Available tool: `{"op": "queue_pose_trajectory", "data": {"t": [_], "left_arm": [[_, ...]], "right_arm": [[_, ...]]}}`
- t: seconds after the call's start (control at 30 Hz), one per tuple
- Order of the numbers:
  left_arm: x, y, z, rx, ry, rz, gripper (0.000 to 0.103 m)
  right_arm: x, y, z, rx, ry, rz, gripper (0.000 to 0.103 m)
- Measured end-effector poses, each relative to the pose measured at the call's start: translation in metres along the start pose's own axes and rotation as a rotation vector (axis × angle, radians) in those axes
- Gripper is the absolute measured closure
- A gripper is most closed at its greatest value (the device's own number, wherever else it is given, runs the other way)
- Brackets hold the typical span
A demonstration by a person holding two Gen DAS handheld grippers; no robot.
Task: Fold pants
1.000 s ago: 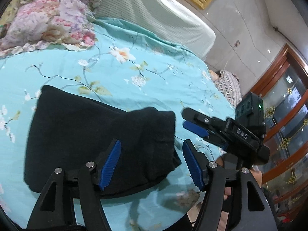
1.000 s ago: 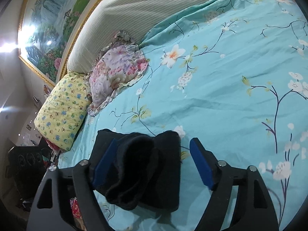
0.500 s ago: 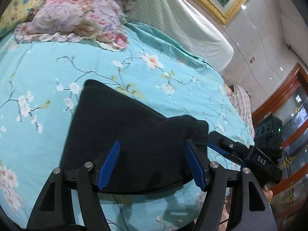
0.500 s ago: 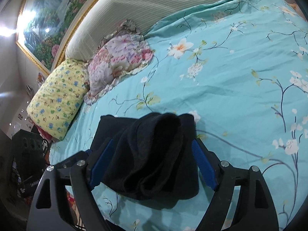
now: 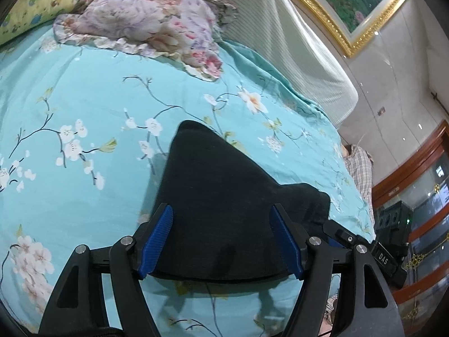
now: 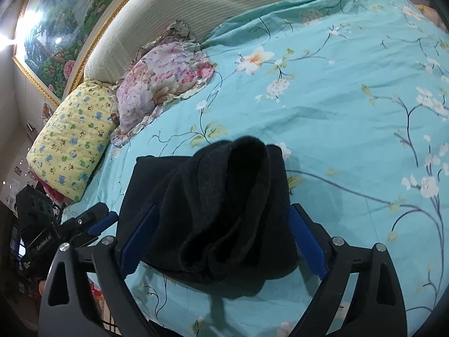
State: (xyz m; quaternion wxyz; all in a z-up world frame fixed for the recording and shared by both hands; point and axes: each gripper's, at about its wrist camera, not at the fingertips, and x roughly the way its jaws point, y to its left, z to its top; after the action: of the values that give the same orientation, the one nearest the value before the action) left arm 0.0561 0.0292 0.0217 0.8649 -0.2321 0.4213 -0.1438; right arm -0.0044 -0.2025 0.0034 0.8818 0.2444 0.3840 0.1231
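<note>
Black pants (image 5: 224,196) lie folded into a compact bundle on the teal flowered bedspread (image 5: 84,118). In the left wrist view my left gripper (image 5: 221,241) is open, its blue pads on either side of the bundle's near edge. In the right wrist view the pants (image 6: 219,202) show their rolled, layered end. My right gripper (image 6: 224,241) is open, its pads straddling that end. The right gripper's body shows at the lower right of the left wrist view (image 5: 364,247), and the left gripper shows at the lower left of the right wrist view (image 6: 84,221).
A floral pillow (image 5: 146,25) and a yellow patterned pillow (image 6: 70,140) lie at the head of the bed by the striped headboard (image 5: 294,45). A framed painting (image 5: 350,5) hangs above. Wooden cabinets (image 5: 421,196) stand beyond the bed's right edge.
Both grippers have moved in over the folded pants, which now sit between each pair of open pads. The bundle looks larger and closer in both views.
</note>
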Motion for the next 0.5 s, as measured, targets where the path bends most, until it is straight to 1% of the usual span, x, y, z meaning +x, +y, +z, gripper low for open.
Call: {"op": "queue_pose_trajectory", "data": {"t": [0.13, 0.23, 0.33, 0.4, 0.5], "left_arm": [[0.002, 0.010, 0.002, -0.019, 0.005, 0.011, 0.031], [0.004, 0.015, 0.002, -0.030, 0.010, 0.019, 0.030], [0.008, 0.020, 0.004, -0.042, 0.019, 0.020, 0.029], [0.012, 0.022, 0.006, -0.045, 0.027, 0.020, 0.027], [0.019, 0.025, 0.007, -0.055, 0.043, 0.022, 0.027]], "right_arm": [[0.003, -0.002, -0.003, 0.010, 0.007, -0.005, 0.009], [0.005, -0.004, -0.005, 0.018, 0.008, -0.007, 0.007], [0.009, -0.006, -0.005, 0.021, 0.013, -0.009, 0.006], [0.012, -0.006, -0.006, 0.027, 0.020, -0.008, 0.006], [0.015, -0.007, -0.006, 0.030, 0.030, -0.004, 0.006]]}}
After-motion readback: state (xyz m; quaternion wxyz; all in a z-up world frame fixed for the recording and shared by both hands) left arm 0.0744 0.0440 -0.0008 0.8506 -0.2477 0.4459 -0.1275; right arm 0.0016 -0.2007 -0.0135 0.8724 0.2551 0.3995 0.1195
